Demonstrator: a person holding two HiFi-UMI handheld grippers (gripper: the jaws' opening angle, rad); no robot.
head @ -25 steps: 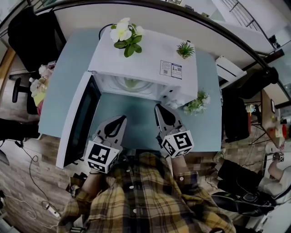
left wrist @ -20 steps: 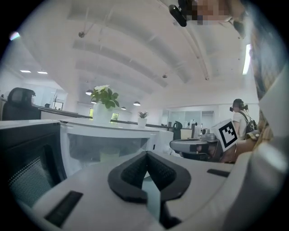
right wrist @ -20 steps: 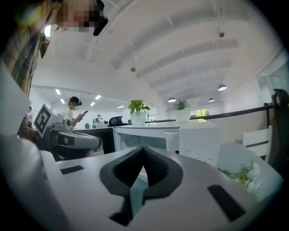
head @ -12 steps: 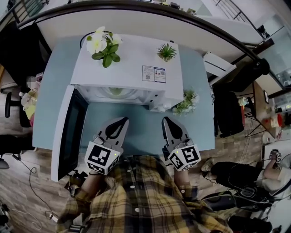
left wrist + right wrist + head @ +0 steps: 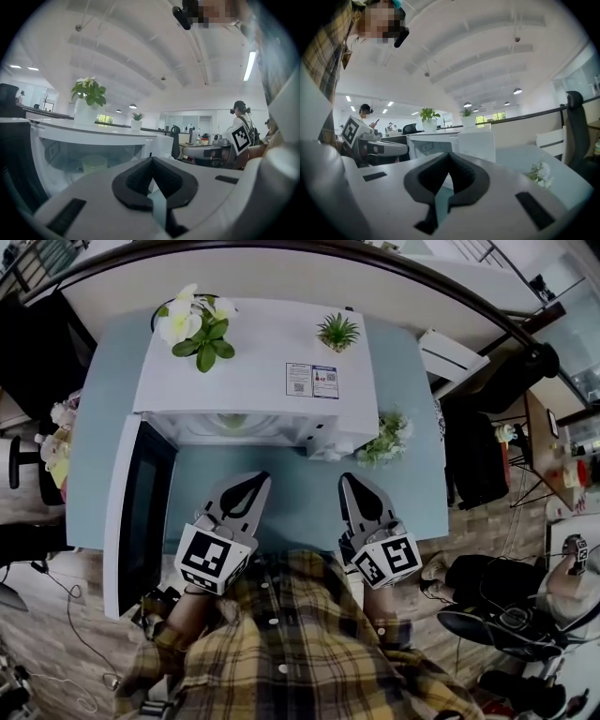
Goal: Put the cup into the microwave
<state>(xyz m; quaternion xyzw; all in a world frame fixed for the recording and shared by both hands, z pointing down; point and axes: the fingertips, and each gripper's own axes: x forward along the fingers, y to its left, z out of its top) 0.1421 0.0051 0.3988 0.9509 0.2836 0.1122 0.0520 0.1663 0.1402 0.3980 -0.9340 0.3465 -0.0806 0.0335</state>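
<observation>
Already in the microwave (image 5: 248,371), the cup (image 5: 95,164), beyond both hand-held grippers (image 5: 255,480) (image 5: 352,481), jaws pressed together.

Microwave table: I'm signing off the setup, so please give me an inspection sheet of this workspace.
Surface: blue-grey table, microwave at its back.
Job's things: white microwave, door open leftward; pale green cup inside it.
Clutter: flowering plant and small spiky plant atop microwave; flower sprig beside it.
Grippers: left tongs and right tongs shut, empty, over the table.
Cables: thin cable on the floor, left.
Surroundings: office chair, seated person at right.
</observation>
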